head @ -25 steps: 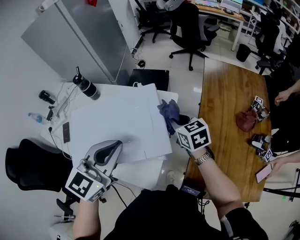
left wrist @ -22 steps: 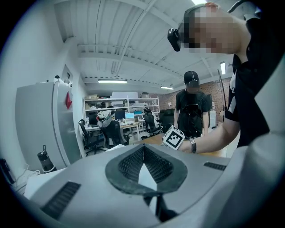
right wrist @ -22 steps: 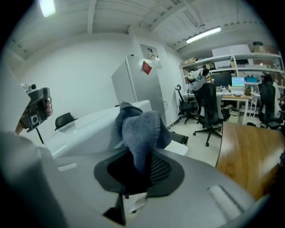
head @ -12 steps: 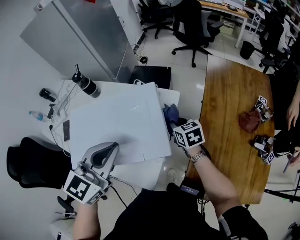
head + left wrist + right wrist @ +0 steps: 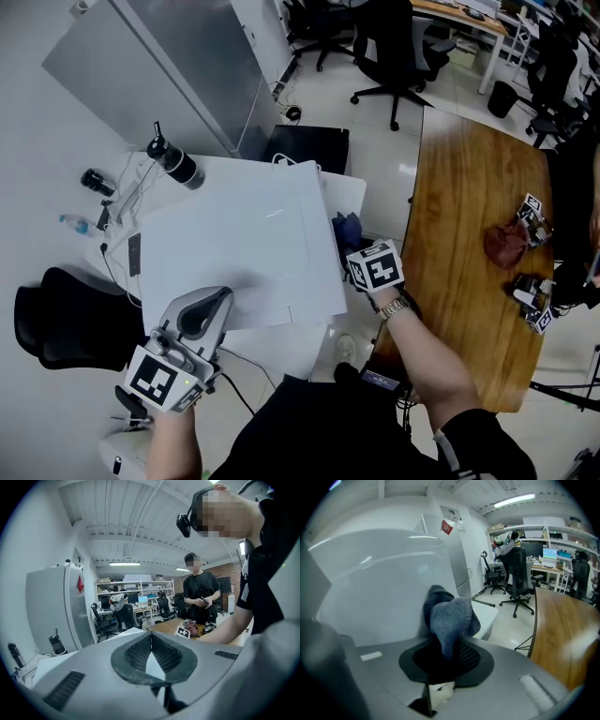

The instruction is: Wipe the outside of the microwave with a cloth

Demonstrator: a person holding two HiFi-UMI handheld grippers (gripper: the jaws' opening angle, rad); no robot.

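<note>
The white microwave (image 5: pixel 234 248) stands on a white table (image 5: pixel 342 192); in the head view I look down on its top. A blue-grey cloth (image 5: pixel 346 228) hangs at its right side, and my right gripper (image 5: pixel 354 247) is shut on it. In the right gripper view the cloth (image 5: pixel 450 613) bunches out of the jaws against the microwave's white side wall (image 5: pixel 379 583). My left gripper (image 5: pixel 214 302) rests over the microwave's near left corner. In the left gripper view its jaws (image 5: pixel 151 645) are shut with nothing between them.
A black flask (image 5: pixel 173 161), a remote (image 5: pixel 132 255) and a small bottle (image 5: pixel 75 225) lie left of the microwave. A grey cabinet (image 5: pixel 150 66) stands behind. To the right a wooden table (image 5: pixel 469 262) carries a red cloth (image 5: pixel 506 242) and other grippers (image 5: pixel 534 211). A person (image 5: pixel 200 592) stands beyond.
My right gripper has gone down along the microwave's right side with the cloth still in it. The left gripper has stayed about where it was.
</note>
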